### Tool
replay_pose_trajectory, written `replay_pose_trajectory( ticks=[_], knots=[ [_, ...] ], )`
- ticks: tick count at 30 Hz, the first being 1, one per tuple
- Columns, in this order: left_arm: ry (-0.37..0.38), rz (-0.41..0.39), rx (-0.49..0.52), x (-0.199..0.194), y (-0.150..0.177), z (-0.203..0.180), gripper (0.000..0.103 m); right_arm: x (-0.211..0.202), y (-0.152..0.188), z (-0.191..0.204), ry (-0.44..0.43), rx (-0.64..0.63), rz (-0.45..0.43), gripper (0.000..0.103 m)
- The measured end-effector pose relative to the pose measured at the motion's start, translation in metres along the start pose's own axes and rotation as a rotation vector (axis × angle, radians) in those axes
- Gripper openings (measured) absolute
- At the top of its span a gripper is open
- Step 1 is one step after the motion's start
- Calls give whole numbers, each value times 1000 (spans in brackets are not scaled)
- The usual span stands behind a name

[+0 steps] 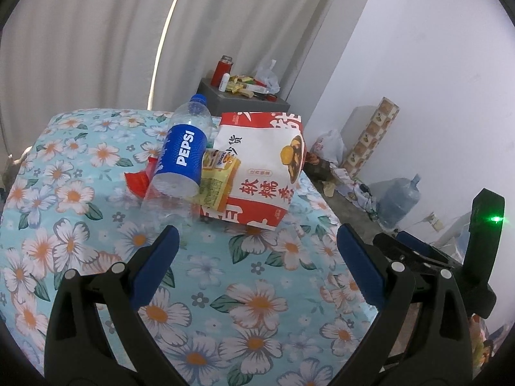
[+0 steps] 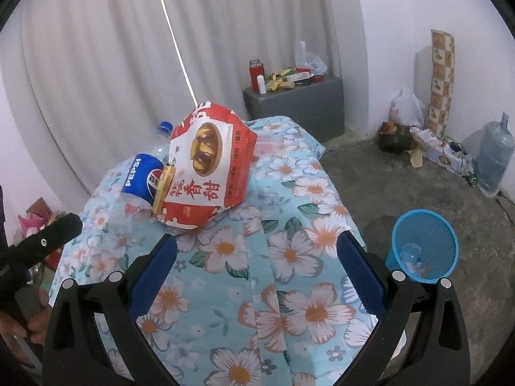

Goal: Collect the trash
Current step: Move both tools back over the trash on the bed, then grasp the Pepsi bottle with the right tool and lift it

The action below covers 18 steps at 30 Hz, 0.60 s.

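Note:
An empty Pepsi bottle (image 1: 182,157) with a blue label lies on the floral tablecloth (image 1: 225,289), leaning on a red and white paper snack bag (image 1: 267,167). A yellow wrapper (image 1: 219,180) sits between them and a red wrapper (image 1: 138,180) lies behind the bottle. My left gripper (image 1: 257,241) is open and empty, just short of the pile. My right gripper (image 2: 257,247) is open and empty, also short of the bag (image 2: 209,167) and the bottle (image 2: 141,177). A blue mesh bin (image 2: 425,244) stands on the floor at the right.
A grey cabinet (image 2: 296,103) with a red flask and small clutter stands by the curtain. A water jug (image 2: 494,157), plastic bags and boxes line the far wall. The other gripper (image 2: 42,241) shows at the left edge of the right wrist view.

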State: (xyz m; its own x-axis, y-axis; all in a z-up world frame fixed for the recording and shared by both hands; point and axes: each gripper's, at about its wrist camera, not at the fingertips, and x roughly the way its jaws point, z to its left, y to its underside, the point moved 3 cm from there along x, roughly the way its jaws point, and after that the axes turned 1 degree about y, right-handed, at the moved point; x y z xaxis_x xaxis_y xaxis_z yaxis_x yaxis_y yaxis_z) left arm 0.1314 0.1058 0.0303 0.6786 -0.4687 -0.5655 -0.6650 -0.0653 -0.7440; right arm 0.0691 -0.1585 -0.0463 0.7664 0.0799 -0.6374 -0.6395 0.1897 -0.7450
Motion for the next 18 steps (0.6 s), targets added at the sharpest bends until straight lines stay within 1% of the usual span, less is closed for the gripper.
replay_pose_trajectory(
  ticks=[7,18],
  knots=[
    [-10,-1,11,5,0,1,94,5,-1,-5,-21,35,15,96],
    [-38,4,45,13,1,-1,94,16,2,-12,-84,94,85,96]
  ],
)
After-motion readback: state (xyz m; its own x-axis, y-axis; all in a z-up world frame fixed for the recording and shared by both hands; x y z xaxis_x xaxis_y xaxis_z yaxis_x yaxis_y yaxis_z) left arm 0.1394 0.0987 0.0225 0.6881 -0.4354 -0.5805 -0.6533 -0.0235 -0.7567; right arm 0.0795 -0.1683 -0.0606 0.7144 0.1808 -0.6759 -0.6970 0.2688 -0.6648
